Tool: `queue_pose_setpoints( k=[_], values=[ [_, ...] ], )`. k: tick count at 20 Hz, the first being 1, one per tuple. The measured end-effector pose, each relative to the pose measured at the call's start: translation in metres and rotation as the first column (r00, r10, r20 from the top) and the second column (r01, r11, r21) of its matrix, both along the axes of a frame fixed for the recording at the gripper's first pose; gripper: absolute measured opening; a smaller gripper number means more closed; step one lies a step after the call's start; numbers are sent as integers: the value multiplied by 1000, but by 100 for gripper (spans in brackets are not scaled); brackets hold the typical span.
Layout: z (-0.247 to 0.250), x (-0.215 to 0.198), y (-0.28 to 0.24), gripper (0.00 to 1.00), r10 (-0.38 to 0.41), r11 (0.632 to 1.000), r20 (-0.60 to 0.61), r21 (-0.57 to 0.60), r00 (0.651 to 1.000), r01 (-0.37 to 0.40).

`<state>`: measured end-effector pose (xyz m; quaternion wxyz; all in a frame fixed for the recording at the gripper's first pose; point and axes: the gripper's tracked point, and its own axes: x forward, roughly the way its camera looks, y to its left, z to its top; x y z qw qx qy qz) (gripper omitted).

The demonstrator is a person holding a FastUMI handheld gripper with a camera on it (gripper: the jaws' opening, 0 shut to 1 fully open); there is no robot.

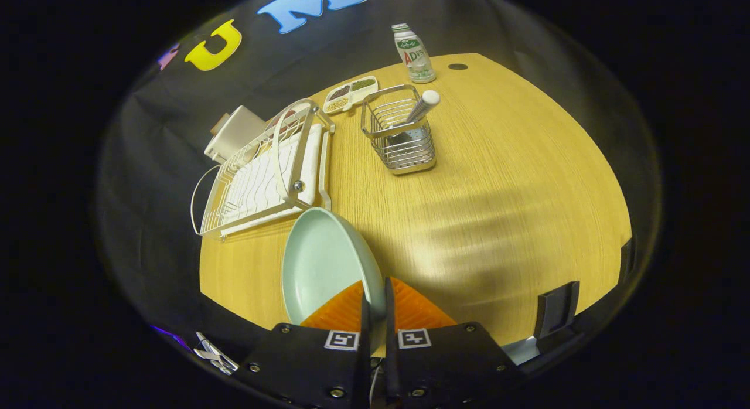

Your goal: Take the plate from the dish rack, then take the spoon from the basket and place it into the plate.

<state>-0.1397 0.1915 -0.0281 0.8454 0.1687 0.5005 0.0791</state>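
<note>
A light wooden bench (498, 180) with a visible grain stands against the booth's black cloth wall. On it, beyond the claw, lies a white wire dish rack (263, 174) with its hoop raised, and just behind that a white boxy thing (233, 133). Near the rack stands a wire basket (401, 142) with the spoon (423, 106) upright inside it, its pale handle end poking above the rim. Farther back sit a small compartment tray (350, 94) and a bottle (413, 53). The claw (375, 303) is clamped on the rim of the pale green plate (319, 262), both fingers (343, 312) pressing it; the plate stands on edge, tilted, just in front of the rack, held above the bench
</note>
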Motion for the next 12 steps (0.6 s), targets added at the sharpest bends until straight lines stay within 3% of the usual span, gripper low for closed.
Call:
queue_pose_setpoints(
  k=[3,6,9,12],
  values=[
    [-9,12,5,11,7,1000,24,30,1000,-7],
    [-15,14,-3,12,65,998,44,-23,997,-64],
    [-1,24,-10,18,116,991,139,-79,983,-106],
    [33,32,-19,40,158,982,285,-142,945,-121]
  ],
)
